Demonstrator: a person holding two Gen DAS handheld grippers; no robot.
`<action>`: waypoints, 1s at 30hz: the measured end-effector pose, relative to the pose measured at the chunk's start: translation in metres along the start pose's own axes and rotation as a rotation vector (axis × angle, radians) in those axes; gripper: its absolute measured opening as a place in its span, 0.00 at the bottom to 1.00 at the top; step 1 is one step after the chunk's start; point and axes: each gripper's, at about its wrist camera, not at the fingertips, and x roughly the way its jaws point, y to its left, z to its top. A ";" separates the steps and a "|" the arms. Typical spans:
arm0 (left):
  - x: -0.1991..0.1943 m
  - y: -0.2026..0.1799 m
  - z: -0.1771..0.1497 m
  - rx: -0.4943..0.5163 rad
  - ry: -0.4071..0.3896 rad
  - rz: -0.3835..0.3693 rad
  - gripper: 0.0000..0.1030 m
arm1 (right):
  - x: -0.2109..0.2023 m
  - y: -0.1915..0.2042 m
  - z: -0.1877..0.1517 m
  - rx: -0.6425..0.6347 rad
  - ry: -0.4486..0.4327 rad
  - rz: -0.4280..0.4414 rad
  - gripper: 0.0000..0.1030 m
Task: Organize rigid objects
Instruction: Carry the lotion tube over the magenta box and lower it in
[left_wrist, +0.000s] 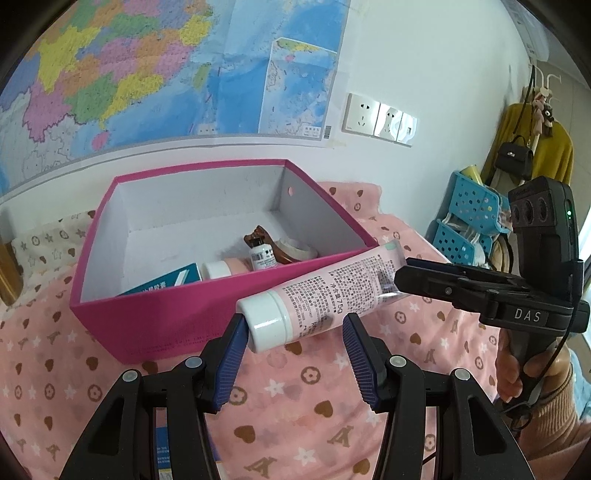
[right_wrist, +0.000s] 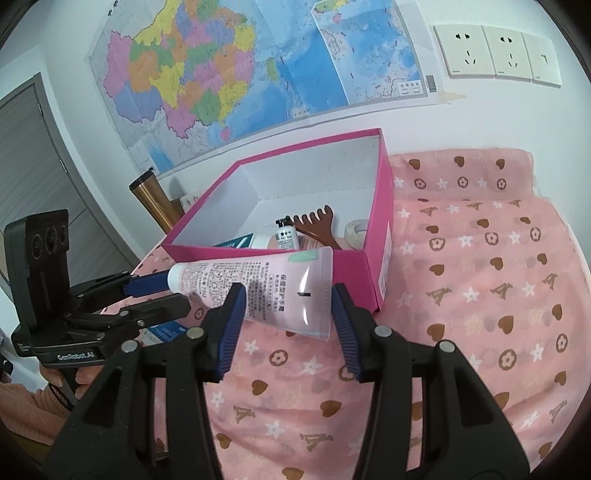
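A pink tube with a white cap (left_wrist: 325, 291) hangs in the air just in front of the magenta box (left_wrist: 177, 325). My left gripper (left_wrist: 295, 354) is open around its cap end; the cap touches the left finger. My right gripper (right_wrist: 286, 315) is open around the tube's flat crimped end (right_wrist: 288, 291), and the tube spans its jaws. In the left wrist view the right gripper (left_wrist: 406, 275) reaches in from the right at the tube's tail. In the right wrist view the left gripper (right_wrist: 173, 291) comes in from the left at the cap. Which gripper bears the tube is unclear.
The box (right_wrist: 373, 266) holds a small white bottle (right_wrist: 287, 235), a brown comb (right_wrist: 314, 223), a tape roll (right_wrist: 356, 230), a white-capped jar (left_wrist: 218, 268) and a teal carton (left_wrist: 162, 284). It stands on a pink patterned cloth (right_wrist: 480, 295). A copper tumbler (right_wrist: 155, 199) stands left; blue baskets (left_wrist: 469, 221) right.
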 end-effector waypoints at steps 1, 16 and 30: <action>0.000 0.000 0.001 -0.002 -0.001 0.000 0.52 | 0.000 0.000 0.001 -0.002 -0.001 0.000 0.49; 0.002 0.001 0.013 0.007 -0.022 0.016 0.52 | 0.003 0.000 0.014 -0.014 -0.017 -0.001 0.49; 0.006 0.005 0.028 0.004 -0.037 0.012 0.52 | 0.008 -0.006 0.026 -0.020 -0.018 -0.011 0.49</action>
